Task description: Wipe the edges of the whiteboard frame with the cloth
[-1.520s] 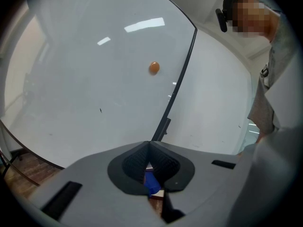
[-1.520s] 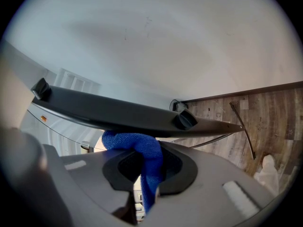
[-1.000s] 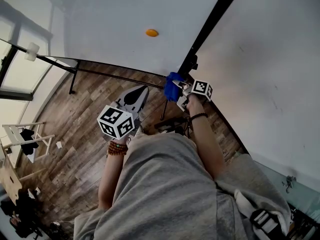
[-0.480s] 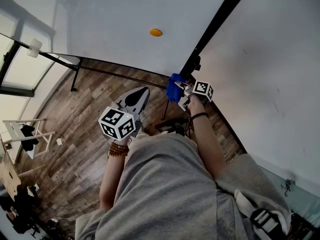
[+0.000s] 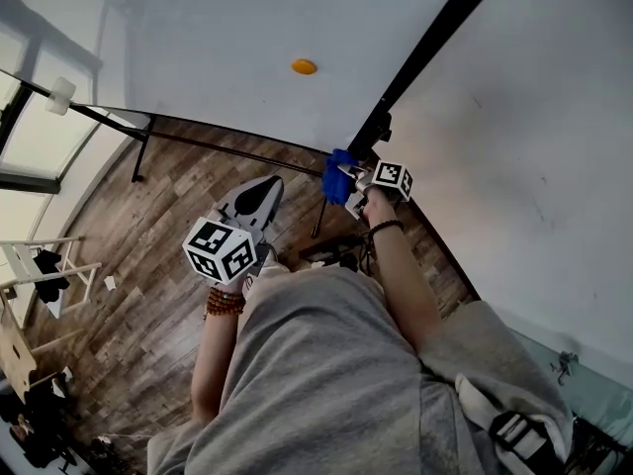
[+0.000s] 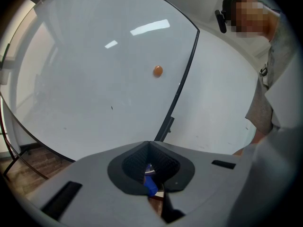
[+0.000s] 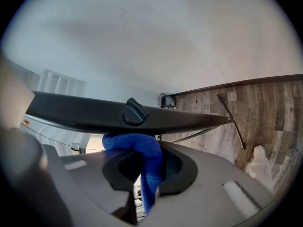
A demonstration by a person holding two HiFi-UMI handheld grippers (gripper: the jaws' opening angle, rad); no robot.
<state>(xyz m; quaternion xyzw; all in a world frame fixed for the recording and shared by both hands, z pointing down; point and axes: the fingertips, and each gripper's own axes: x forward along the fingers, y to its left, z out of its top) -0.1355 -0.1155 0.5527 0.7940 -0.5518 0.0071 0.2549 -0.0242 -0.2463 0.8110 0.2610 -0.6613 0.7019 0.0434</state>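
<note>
1. A bunched blue microfibre cloth [image 7: 137, 148] is pressing against the lower edge of the whiteboard's black metal frame [image 7: 85, 113], just beside a round black knob [image 7: 135, 111]. In the head view, the cloth [image 5: 339, 174] is sitting at the frame's [image 5: 427, 46] lower corner.
2. The right gripper [image 7: 147, 169] is clamping the cloth between its jaws, with the fabric trailing down through them. In the head view it [image 5: 353, 180] is reaching forward on an outstretched arm.
3. The left gripper [image 6: 150, 148] is keeping its jaws together with nothing between them and is pointing at the board. In the head view it [image 5: 274, 183] is hanging well apart from the frame, over the person's lap.
4. The glossy white board surface [image 5: 227, 28] is carrying a small round orange magnet [image 5: 303, 66].
5. A brown wood-plank floor [image 5: 148, 245] is showing beneath the board.
</note>
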